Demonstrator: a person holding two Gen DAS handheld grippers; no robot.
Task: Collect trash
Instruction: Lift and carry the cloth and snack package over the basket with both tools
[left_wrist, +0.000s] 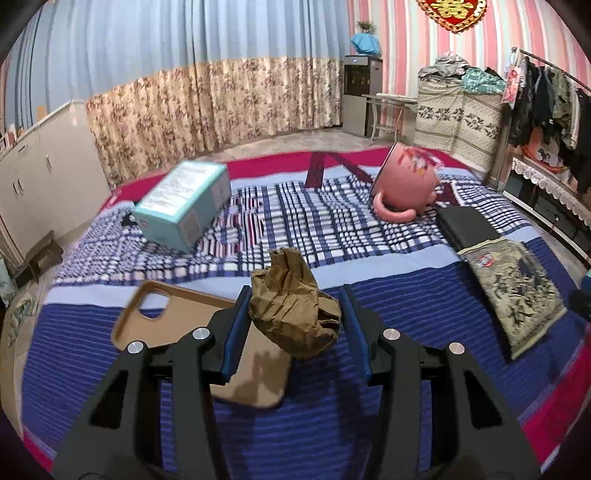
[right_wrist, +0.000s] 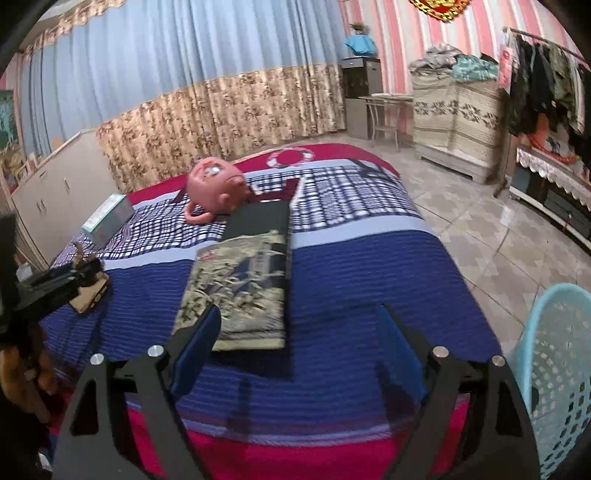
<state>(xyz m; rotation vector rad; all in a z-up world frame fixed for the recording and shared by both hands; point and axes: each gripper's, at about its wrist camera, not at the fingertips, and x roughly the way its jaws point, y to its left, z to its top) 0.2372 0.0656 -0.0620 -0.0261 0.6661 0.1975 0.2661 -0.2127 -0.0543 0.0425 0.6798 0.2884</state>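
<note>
Presently the crumpled brown paper (left_wrist: 293, 304) sits at centre frame between the left gripper (left_wrist: 295, 325) pads, which stand apart and bracket it without clamping; it overlaps a tan phone case (left_wrist: 177, 321). The right gripper (right_wrist: 299, 347) is spread and empty. A blue basket (right_wrist: 557, 376), lower right, shows no visible contents; collection appears barely begun.

The left gripper (left_wrist: 293, 325) holds its jaws part-closed around something; the right gripper (right_wrist: 299, 350) is wide apart and holds nothing.
</note>
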